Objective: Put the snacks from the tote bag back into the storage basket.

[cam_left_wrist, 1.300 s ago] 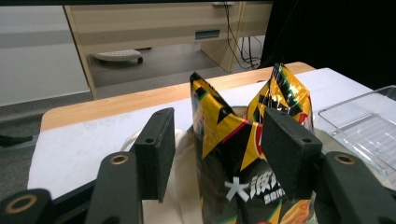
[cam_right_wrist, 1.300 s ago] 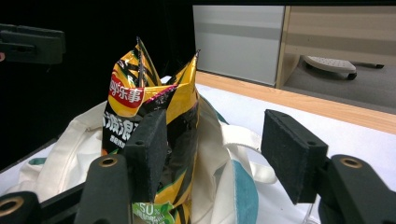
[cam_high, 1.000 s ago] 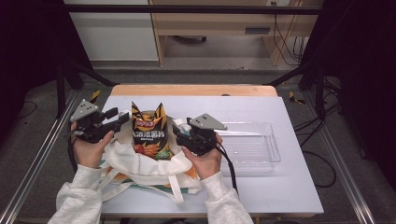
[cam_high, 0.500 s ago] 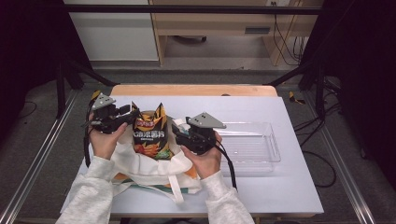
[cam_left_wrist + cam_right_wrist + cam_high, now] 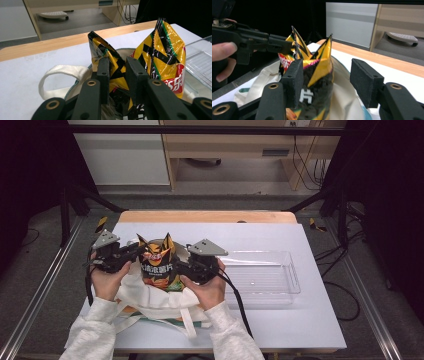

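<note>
Chip bag (image 5: 156, 265): glossy crinkled foil. Tote bag (image 5: 150, 295): matt off-white cloth. Tray (image 5: 292, 277): clear smooth plastic. Table (image 5: 300, 330): matt white top w/ wood edge.

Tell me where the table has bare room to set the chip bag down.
Bare white table lies in front of the clear tray, and a strip behind it up to the wooden edge. The tray itself holds nothing. Crowded: the cloth bag, chip bag and both hands.

White sleeves (image 5: 95, 335); black tools with brass-ringed screws, grey plates, black cables.
</note>
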`<state>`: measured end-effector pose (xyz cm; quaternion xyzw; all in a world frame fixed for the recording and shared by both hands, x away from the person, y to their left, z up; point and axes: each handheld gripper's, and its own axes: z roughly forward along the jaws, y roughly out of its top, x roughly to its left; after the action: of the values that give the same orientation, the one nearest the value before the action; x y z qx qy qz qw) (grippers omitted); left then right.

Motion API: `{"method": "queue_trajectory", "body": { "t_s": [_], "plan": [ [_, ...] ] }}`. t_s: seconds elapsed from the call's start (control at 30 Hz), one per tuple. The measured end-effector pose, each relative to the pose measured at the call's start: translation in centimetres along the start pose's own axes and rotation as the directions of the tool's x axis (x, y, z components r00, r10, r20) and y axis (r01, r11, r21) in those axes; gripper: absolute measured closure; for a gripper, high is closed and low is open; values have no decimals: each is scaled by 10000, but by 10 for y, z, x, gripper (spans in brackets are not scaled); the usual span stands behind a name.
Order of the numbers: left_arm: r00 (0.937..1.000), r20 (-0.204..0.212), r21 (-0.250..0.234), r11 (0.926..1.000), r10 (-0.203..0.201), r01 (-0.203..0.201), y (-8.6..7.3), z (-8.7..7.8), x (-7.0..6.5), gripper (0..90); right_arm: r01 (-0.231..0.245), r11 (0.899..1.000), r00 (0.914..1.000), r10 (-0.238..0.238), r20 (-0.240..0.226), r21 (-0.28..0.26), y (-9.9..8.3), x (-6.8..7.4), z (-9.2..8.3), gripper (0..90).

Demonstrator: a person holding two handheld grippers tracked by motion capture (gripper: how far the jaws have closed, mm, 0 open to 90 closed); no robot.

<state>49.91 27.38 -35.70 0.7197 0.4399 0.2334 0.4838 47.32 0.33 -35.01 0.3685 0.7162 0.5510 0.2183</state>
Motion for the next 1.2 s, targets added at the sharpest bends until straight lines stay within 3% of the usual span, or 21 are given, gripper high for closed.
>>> {"method": "queue_trajectory", "body": {
  "t_s": [0.33, 0.53, 0.87, 0.97, 1.07, 1.2],
  "plan": [
    [9999, 91, -102, 9999, 99, -98, -5, -12, -9, 820, 97, 9999, 9998, -95, -192, 109, 8, 12, 19, 491],
    [9992, 223, -248, 9992, 327, -322, -8, -19, -15, 849, 67, 9968, 9987, -27, -510, 797, 4, 14, 24, 664],
    [9998, 154, -238, 9996, 156, -152, -14, -28, -18, 850, 144, 9932, 9972, -58, -743, 1159, -1, 17, 19, 838],
    [9996, 42, -348, 9990, 288, -286, -12, -29, -18, 805, 134, 9934, 9975, -55, -698, 1135, -3, 18, 16, 876],
    [9985, -277, -533, 9974, 469, -483, -10, -28, -18, 687, 177, 9940, 9978, -106, -651, 1083, -5, 19, 14, 895],
    [9997, -60, -720, 9971, 249, -252, -8, -25, -12, 596, 215, 9948, 9973, -144, -721, 994, -7, 19, 12, 898]
  ]
}}
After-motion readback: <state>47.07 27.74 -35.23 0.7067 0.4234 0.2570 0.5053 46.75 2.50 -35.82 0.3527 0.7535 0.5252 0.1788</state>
